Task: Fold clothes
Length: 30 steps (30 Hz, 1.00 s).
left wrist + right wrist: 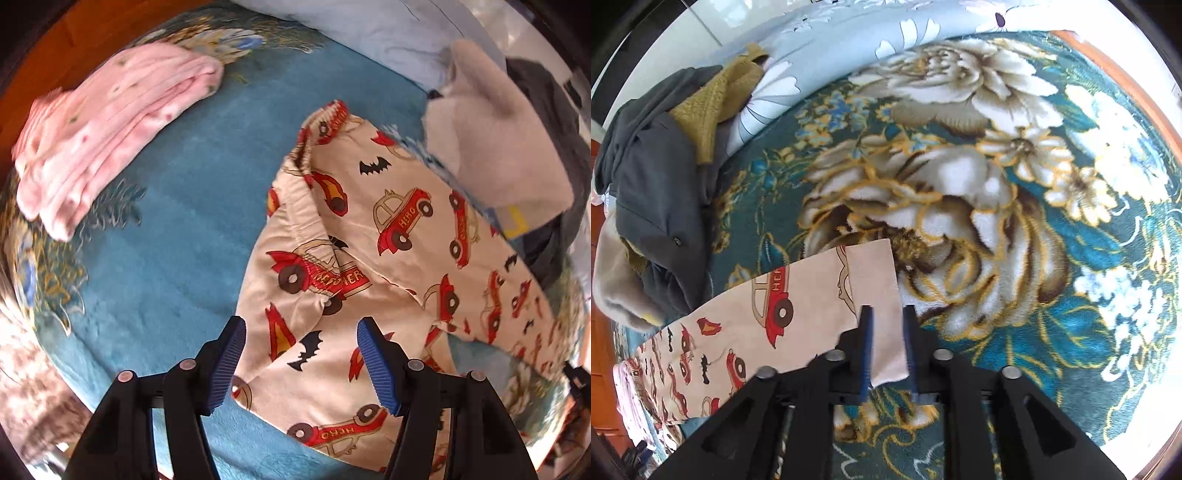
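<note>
Cream pyjama trousers [369, 240] printed with red cars and black bats lie spread on a blue floral blanket [177, 229]. My left gripper [301, 325] is open, its blue pads straddling the waistband end just above the cloth. In the right wrist view the trouser leg [783, 306] stretches left across the blanket. My right gripper [887, 314] is narrowly open around the plain cuff end [875, 288], which sits between the pads [867, 343]; I cannot tell if it is clamped.
A folded pink garment [110, 122] lies at the blanket's far left. A heap of grey, dark and mustard clothes [661, 177] sits by the trousers, also in the left wrist view [491, 125]. A pale floral pillow [849, 40] lies behind. Wooden floor [66, 40] borders the bed.
</note>
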Motion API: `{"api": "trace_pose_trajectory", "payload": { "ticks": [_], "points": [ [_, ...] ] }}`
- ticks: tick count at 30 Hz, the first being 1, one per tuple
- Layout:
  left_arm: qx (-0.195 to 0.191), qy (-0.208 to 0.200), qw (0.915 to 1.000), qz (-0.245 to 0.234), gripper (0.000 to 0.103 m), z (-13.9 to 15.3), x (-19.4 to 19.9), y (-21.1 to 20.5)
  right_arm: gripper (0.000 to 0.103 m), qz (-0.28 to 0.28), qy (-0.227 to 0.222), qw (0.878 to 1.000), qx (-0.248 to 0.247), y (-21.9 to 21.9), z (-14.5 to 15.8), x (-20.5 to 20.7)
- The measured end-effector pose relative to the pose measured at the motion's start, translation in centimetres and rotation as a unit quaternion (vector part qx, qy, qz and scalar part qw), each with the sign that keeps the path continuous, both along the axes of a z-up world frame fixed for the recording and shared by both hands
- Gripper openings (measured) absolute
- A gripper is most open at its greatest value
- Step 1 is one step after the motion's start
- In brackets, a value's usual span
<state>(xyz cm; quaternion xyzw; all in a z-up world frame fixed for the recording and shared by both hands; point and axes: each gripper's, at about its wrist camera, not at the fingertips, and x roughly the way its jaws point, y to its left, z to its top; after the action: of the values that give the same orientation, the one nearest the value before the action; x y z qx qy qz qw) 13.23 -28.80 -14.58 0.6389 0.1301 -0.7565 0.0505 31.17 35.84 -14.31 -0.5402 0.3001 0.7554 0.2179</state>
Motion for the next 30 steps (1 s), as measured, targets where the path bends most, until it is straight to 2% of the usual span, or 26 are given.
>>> {"api": "trace_pose_trajectory", "payload": {
  "ticks": [3, 7, 8, 10, 12, 14, 20, 23, 25, 30],
  "points": [
    [-0.053, -0.018, 0.9961, -0.069, 0.067, -1.0, -2.2, 2.8, 0.028, 0.004, -0.009, 1.000, -0.004, -0.3, 0.5, 1.2],
    [-0.052, -0.010, 0.9980, -0.032, 0.061, -1.0, -1.7, 0.4, 0.028, 0.004, -0.026, 1.000, -0.012, -0.9, 0.7, 2.8],
    [-0.051, -0.008, 0.9984, -0.022, 0.050, -1.0, -1.5, -0.3, 0.028, 0.004, -0.030, 0.999, -0.014, -1.1, 0.7, 3.2],
    [-0.049, -0.004, 0.9988, 0.000, 0.036, -1.0, -1.1, -1.7, 0.028, 0.005, -0.034, 0.999, -0.026, -1.5, 0.7, 3.9],
    [-0.047, 0.001, 0.9987, 0.021, 0.027, -0.9, -0.7, -3.1, 0.028, 0.019, -0.030, 0.998, -0.054, -2.5, 0.6, 4.7],
    [-0.044, 0.005, 0.9981, 0.042, 0.006, -0.9, -0.3, -4.5, 0.028, 0.041, -0.034, 0.996, -0.073, -3.3, 0.4, 5.7],
    [-0.037, 0.018, 0.9935, 0.106, 0.005, -0.8, 0.9, -8.7, 0.028, 0.104, -0.048, 0.985, -0.128, -5.9, -0.3, 8.5],
    [-0.030, 0.023, 0.9902, 0.135, 0.005, -0.8, 1.6, -10.4, 0.034, 0.136, -0.054, 0.977, -0.155, -7.1, -0.7, 9.9],
    [-0.020, 0.024, 0.9885, 0.148, 0.003, -0.8, 2.4, -11.0, 0.042, 0.153, -0.058, 0.972, -0.172, -7.8, -0.9, 10.8],
    [0.007, 0.025, 0.9829, 0.182, 0.003, -0.7, 4.4, -12.3, 0.047, 0.167, -0.062, 0.965, -0.190, -8.9, -2.1, 11.8]
  ]
}}
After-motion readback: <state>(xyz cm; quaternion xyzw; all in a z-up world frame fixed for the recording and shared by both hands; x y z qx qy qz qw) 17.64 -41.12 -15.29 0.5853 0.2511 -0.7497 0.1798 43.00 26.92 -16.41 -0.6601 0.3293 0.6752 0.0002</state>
